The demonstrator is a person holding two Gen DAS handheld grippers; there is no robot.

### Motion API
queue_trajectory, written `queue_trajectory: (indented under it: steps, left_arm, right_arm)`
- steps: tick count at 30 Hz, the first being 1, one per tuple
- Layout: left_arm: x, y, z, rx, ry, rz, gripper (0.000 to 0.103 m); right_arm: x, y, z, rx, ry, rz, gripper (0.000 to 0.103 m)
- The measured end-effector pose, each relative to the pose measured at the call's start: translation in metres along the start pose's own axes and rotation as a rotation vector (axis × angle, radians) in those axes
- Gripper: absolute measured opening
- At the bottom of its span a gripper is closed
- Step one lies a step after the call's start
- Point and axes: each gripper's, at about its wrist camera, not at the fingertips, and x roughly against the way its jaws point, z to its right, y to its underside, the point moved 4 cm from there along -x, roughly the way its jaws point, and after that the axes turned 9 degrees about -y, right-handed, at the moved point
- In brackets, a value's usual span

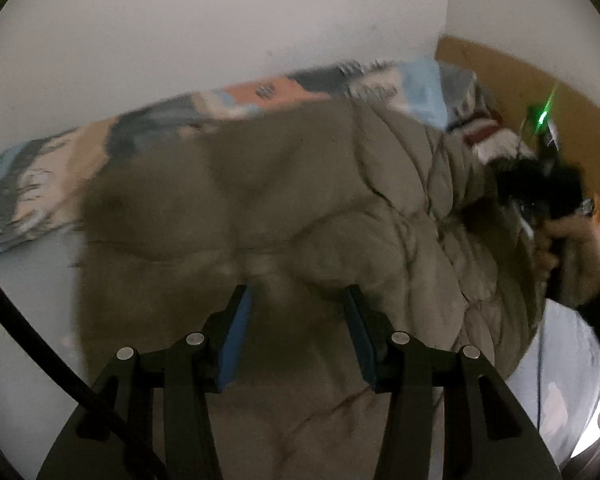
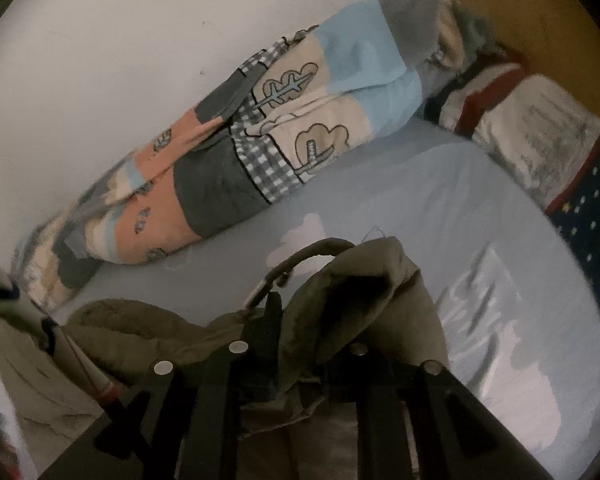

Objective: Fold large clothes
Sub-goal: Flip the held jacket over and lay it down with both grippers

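Observation:
A large olive-grey quilted jacket [image 1: 284,200] lies spread over a light-blue bed sheet [image 1: 28,320]. My left gripper [image 1: 298,304] hovers just over its middle with the blue pads [image 1: 238,328] apart and no cloth between them. In the left wrist view, a hand [image 1: 580,240] holds my right gripper [image 1: 540,192] at the jacket's right edge. In the right wrist view, a bunched fold of the jacket [image 2: 360,280] with a zipper edge drapes over my right gripper [image 2: 300,312]. Its narrow jaws are closed on the cloth, and the right fingertip is hidden under it.
A patchwork quilt [image 2: 260,128] is rolled along the white wall [image 2: 120,60]. A star-patterned pillow [image 2: 588,208] and a striped cloth [image 2: 500,92] lie by the brown headboard [image 2: 520,8]. Bare blue sheet [image 2: 460,208] stretches beyond the jacket. A black cable [image 1: 32,344] crosses the lower left.

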Motion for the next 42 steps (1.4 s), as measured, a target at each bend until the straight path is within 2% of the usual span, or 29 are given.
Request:
queue_trajectory:
  steps: [3,8,14,19,23,29,31,34,36,37,39,42]
  left_arm:
    - [-0.030,-0.008,0.005,0.006,-0.041,-0.031,0.047]
    - [-0.068,-0.014,-0.007,0.056,-0.063,-0.090,0.047]
    - [-0.087,-0.012,-0.013,0.081,-0.077,-0.100,0.048]
    - [-0.102,-0.008,-0.012,0.086,-0.078,-0.110,0.050]
    - [-0.108,-0.006,-0.013,0.091,-0.078,-0.099,0.052]
    - [-0.127,-0.004,-0.018,0.137,-0.065,-0.090,0.052]
    - [-0.128,-0.005,-0.015,0.126,-0.101,-0.122,0.052]
    - [-0.108,-0.004,-0.016,0.113,-0.164,-0.145,0.052]
    - [-0.080,0.001,-0.023,0.131,-0.125,-0.124,0.053]
    - [-0.057,0.007,-0.030,0.139,-0.111,-0.093,0.053]
    - [-0.026,0.020,-0.033,0.138,-0.121,-0.060,0.054]
    - [0.012,0.046,-0.036,0.148,-0.146,-0.059,0.054]
  right_arm:
    - [0.010,0.000,0.004,-0.034,-0.053,-0.002,0.030]
    - [0.050,0.001,0.012,-0.031,-0.141,0.048,0.058]
    - [0.078,0.022,-0.008,0.139,-0.163,0.046,0.059]
    - [0.039,0.066,-0.035,0.329,-0.064,-0.058,0.059]
    - [-0.004,0.080,-0.023,0.347,0.002,-0.124,0.063]
    - [-0.038,0.082,0.001,0.257,-0.036,-0.155,0.064]
    - [-0.045,0.081,0.005,0.238,-0.050,-0.156,0.064]
    - [-0.045,0.080,0.000,0.247,0.000,-0.181,0.064]
    - [-0.029,0.079,-0.008,0.247,0.044,-0.189,0.065]
    - [-0.018,0.079,-0.012,0.231,0.033,-0.178,0.065]
    - [0.019,0.081,-0.024,0.206,-0.062,-0.116,0.065]
    - [0.062,0.097,-0.029,0.208,-0.064,-0.064,0.068]
